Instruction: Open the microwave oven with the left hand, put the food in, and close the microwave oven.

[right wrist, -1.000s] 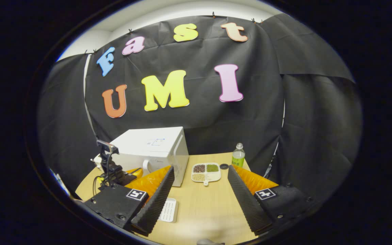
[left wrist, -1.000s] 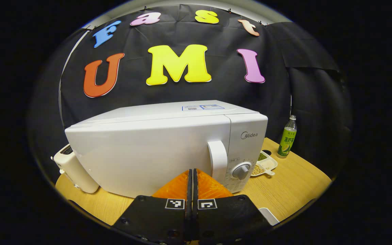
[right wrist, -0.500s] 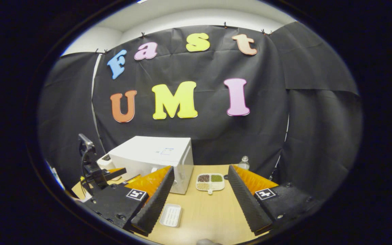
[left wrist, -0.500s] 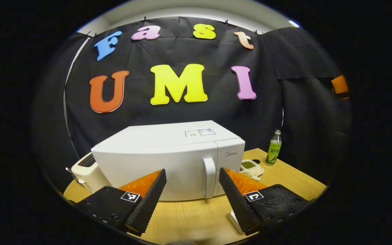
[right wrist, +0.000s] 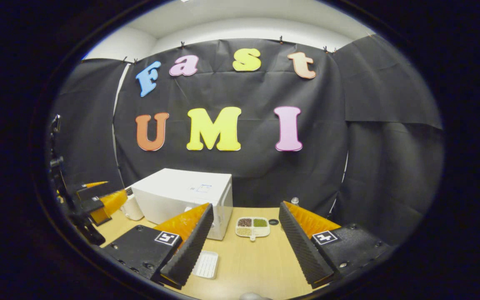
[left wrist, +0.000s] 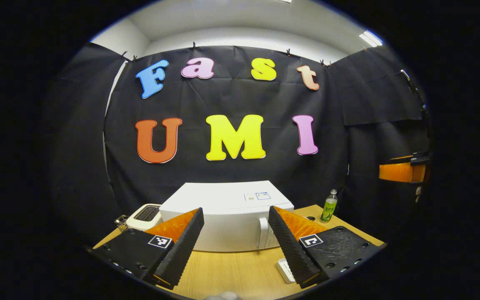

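Wooden table (right wrist: 248, 258) under both our claws. Our left claw (left wrist: 235, 243) hangs spread wide, gripping nothing; the boxy white microwave (left wrist: 227, 216) stands straight ahead, door shut, its handle (left wrist: 262, 233) just inside the right finger. Our right claw (right wrist: 245, 241) is parted too and empty, with the four-section food tray (right wrist: 252, 227) ahead between its ridged fingers and a ribbed white dish (right wrist: 206, 264) beside its left finger.

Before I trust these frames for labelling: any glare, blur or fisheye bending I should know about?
Left gripper view: sharp, the microwave top slightly overexposed, a ceiling light glaring at upper right, the table edge bowed. Right gripper view: sharp and evenly lit, the divided dish crisp, straight edges bending toward the rim.
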`<state>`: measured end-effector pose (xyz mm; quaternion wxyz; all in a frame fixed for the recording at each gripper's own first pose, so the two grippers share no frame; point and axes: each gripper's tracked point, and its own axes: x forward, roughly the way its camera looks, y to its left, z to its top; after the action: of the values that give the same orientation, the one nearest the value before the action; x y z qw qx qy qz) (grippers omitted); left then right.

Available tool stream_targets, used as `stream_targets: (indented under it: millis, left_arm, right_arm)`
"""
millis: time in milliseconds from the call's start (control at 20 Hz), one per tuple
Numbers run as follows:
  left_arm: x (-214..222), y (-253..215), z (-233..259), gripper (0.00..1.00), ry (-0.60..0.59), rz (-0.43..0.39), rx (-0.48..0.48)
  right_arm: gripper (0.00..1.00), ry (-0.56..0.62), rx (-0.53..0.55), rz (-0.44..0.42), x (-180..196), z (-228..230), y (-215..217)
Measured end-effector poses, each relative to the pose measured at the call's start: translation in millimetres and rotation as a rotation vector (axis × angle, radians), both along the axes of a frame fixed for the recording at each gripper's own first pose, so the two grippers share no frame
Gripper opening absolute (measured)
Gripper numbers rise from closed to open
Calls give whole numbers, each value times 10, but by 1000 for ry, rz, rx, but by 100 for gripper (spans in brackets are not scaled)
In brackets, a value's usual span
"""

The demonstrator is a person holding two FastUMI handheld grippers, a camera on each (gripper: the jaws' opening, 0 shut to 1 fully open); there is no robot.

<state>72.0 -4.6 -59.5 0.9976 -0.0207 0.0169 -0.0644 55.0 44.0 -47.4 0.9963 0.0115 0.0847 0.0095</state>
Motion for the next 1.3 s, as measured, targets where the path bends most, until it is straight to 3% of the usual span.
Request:
stream_targets:
  millis: [100, 150, 550, 600, 1000, 1050, 1150, 1200, 1250, 1300]
  left_arm:
    - [-160, 164, 138, 95, -6, 28, -13]
    - [-251, 250, 184, 95, -8, 41, -17]
    - [-544, 589, 422, 95, -33, 96, -32]
    - [-554, 603, 438, 95, -34, 97, -35]
    - [-594, 689, 485, 95, -44, 103, -36]
    - [-602, 684, 499, 95, -49, 101, -37]
    - [-596, 702, 508, 95, -47, 96, -27]
    - [-602, 697, 511, 95, -46, 94, -23]
    - [-597, 691, 526, 95, -51, 90, -24]
    - [-599, 689, 527, 95, -51, 87, -24]
  right_arm:
    - [92, -14, 0, -5, -45, 25, 34]
    - [100, -18, 2, -4, -61, 37, 64]
    - [100, -49, 14, 5, -115, 199, 229]
    - [92, -51, 11, 6, -118, 198, 239]
    - [92, -62, 10, 1, -132, 262, 276]
    - [100, -65, 13, -1, -132, 274, 269]
    - [100, -69, 18, -3, -138, 299, 284]
    - [92, -71, 18, -4, -136, 302, 281]
    - [100, -75, 17, -6, -136, 317, 282]
    - [100, -77, 17, -8, -139, 318, 278]
